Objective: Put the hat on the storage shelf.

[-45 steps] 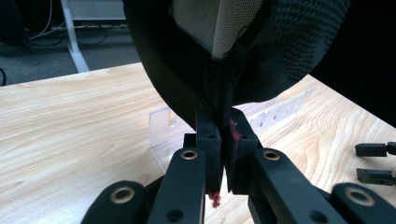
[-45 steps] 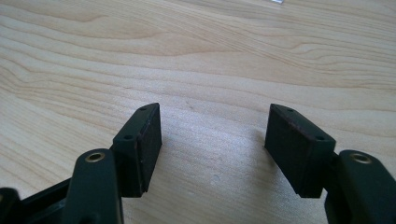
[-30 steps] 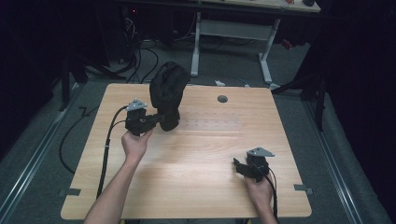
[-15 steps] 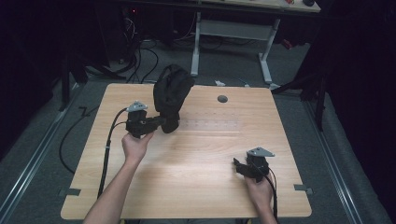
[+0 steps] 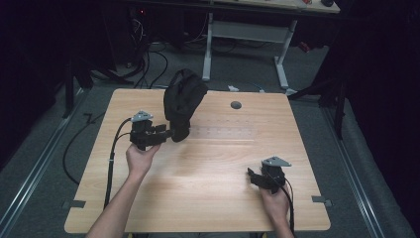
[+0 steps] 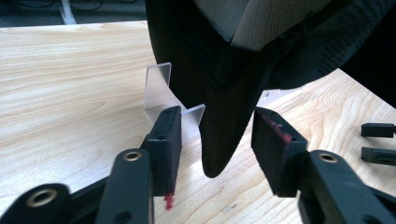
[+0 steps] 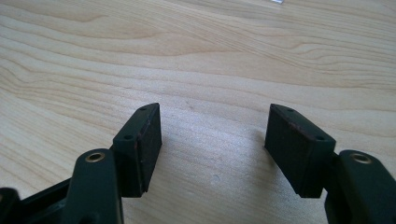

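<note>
Left gripper (image 5: pixel 166 133): I am holding my jaws spread wide, one on each side of the cap's peak, neither pad touching it.
Cap (image 5: pixel 182 101): black cap perching on a clear stand toward the far left of the table (image 5: pixel 208 193), peak hanging down between my left fingers (image 6: pixel 168 144).
High view: showing the cap's rounded crown from above and my left hand (image 5: pixel 140 159) gripping from below; the stand is too hard to make out there.
Left gripper view: showing the clear plastic stand (image 6: pixel 161 91) just behind the peak (image 6: pixel 224 135), the pale mesh lining under the crown, and red marks on my pads.
Right gripper (image 5: pixel 255 177): I am resting low near the table's right front, well apart from the cap, jaws parted wide with nothing between.
Right gripper view: showing bare wood grain between my fingers (image 7: pixel 142 144).
Grommet (image 5: pixel 236 105): dark round hole at the far edge.
</note>
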Motion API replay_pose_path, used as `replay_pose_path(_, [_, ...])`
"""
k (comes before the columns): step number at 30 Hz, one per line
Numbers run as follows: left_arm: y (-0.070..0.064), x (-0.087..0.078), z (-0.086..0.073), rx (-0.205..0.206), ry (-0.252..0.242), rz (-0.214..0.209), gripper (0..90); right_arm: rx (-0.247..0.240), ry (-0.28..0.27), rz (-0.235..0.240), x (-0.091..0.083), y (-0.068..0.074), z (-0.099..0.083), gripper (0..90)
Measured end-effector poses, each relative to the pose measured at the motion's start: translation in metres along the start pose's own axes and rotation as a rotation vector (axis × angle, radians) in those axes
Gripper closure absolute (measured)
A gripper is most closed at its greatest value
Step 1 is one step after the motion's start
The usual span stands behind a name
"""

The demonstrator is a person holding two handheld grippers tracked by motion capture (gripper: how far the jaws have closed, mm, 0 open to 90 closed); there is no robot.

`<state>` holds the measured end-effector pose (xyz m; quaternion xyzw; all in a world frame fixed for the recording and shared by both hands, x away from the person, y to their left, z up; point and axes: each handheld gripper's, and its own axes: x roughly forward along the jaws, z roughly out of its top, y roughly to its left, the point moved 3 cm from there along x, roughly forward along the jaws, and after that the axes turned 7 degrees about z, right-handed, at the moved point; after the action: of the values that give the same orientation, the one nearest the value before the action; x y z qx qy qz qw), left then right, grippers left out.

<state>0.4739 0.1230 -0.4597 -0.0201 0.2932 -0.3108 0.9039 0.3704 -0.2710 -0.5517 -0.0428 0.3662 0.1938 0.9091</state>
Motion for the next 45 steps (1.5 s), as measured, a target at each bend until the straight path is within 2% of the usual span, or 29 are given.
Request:
replay_pose_path(6, [0.000, -0.006, -0.003, 0.021, 0.017, -0.017, 46.0, 0.001, 0.000, 0.000, 0.000, 0.000, 0.000, 36.4])
replay_pose_path(15, [0.004, -0.019, -0.007, 0.000, 0.016, -0.038, 38.1, 0.000, 0.000, 0.000, 0.000, 0.000, 0.000, 36.4])
replay_pose_path(17, [0.005, -0.022, -0.008, -0.003, 0.018, -0.039, 37.8, 0.001, 0.000, 0.000, 0.000, 0.000, 0.000, 36.4])
replay_pose_path(22, [0.007, -0.030, -0.011, -0.005, 0.015, -0.002, 37.6, -0.004, 0.000, 0.001, 0.000, 0.000, 0.000, 36.3])
replay_pose_path(33, [0.008, -0.045, -0.021, -0.017, 0.005, -0.014, 38.4, 0.001, 0.000, 0.001, 0.000, 0.000, 0.000, 36.2])
replay_pose_path(45, [0.001, -0.060, -0.031, 0.020, -0.005, -0.008, 39.9, -0.003, 0.000, 0.000, 0.000, 0.000, 0.000, 36.1])
